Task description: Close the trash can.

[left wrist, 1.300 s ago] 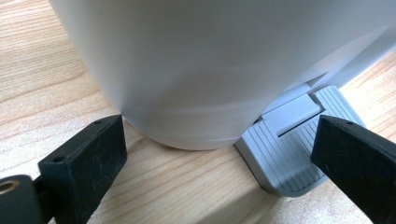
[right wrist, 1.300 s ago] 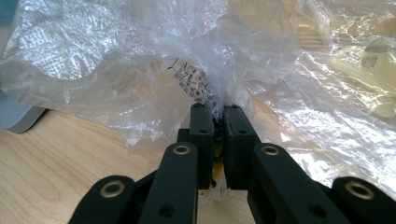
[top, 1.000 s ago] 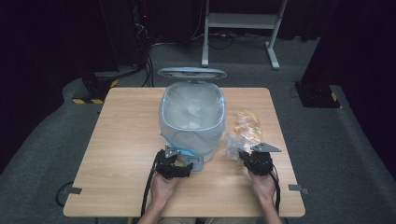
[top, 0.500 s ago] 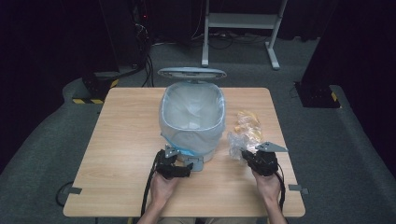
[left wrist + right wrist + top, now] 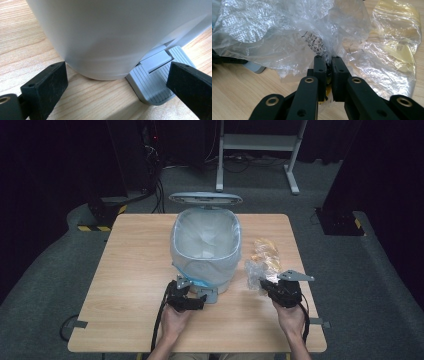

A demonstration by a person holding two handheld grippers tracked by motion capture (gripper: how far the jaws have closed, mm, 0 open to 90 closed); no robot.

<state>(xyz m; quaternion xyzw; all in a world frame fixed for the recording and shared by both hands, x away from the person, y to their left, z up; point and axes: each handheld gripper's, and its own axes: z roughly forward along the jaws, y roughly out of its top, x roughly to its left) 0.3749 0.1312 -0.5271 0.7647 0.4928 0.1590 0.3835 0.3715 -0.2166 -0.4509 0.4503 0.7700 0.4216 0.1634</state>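
At the middle of the light wooden table (image 5: 125, 285) stands the white pedal bin lined with a clear plastic bag (image 5: 205, 247), its round lid (image 5: 205, 198) tipped up at 12 o'clock. My left gripper (image 5: 192, 296) sits at the bin's 6 o'clock, jaws spread wide and holding nothing; in the left gripper view one black jaw lies against the bin's curved base and the other over the ribbed grey foot pedal (image 5: 155, 81), though I cannot tell whether it presses down. My right gripper (image 5: 327, 62) has its jaws pinched together on the crumpled clear plastic wrapper (image 5: 294, 32), at the bin's 4 o'clock in the high view. A yellowish crinkled plastic bag (image 5: 398, 37) lies just beside the wrapper, at its 1 o'clock, flat on the wood.
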